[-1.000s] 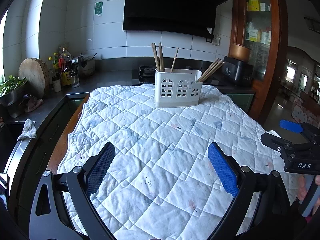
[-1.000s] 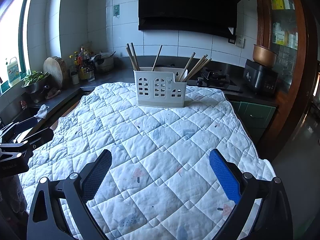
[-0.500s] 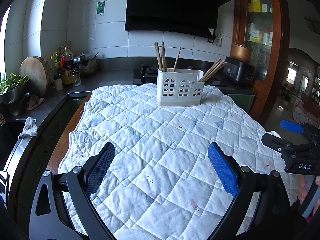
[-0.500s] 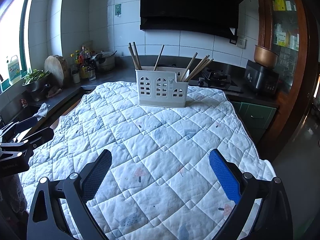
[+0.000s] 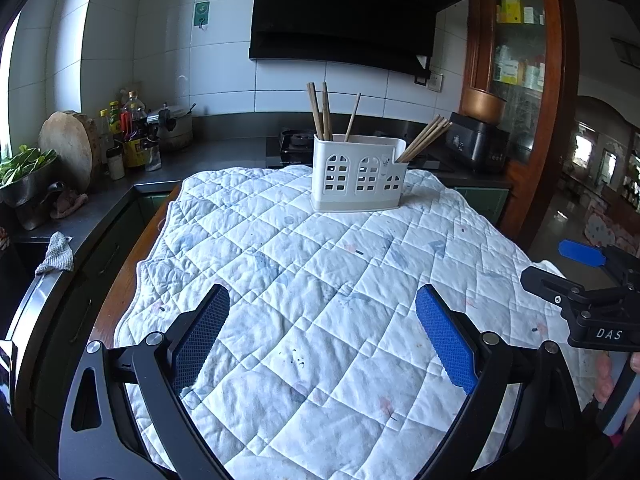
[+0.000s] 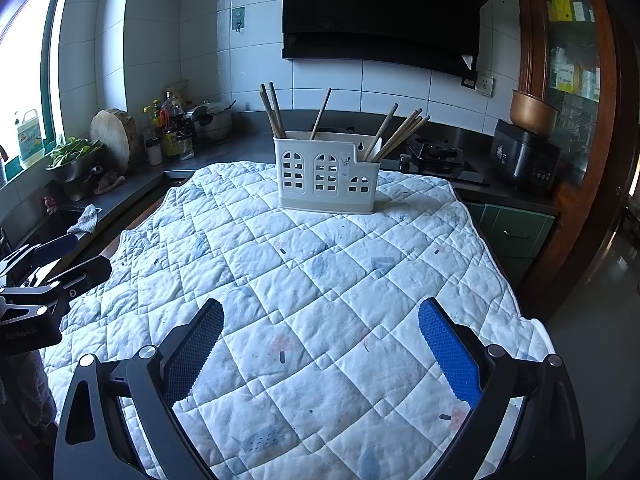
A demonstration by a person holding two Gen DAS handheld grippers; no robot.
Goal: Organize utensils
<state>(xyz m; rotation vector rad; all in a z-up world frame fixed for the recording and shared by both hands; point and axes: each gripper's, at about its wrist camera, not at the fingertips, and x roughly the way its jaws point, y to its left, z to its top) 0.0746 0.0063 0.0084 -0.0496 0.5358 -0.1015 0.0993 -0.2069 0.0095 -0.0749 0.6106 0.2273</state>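
Both grippers nudged forward — left gripper (image 5: 322, 330), right gripper (image 6: 320, 332) gaping.

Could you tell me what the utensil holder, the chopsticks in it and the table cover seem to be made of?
The utensil holder looks like matte off-white moulded plastic, with window-shaped cut-outs. The chopsticks look like bare wood or bamboo: tan, dull, unpainted. The table cover is quilted fabric, probably cotton: stitched squares, puckered, lightly stained.

Two wrist fisheyes side by side, low over the quilted cloth (image 5: 320, 280), facing the distant utensil holder (image 6: 326, 176), both sharing it.
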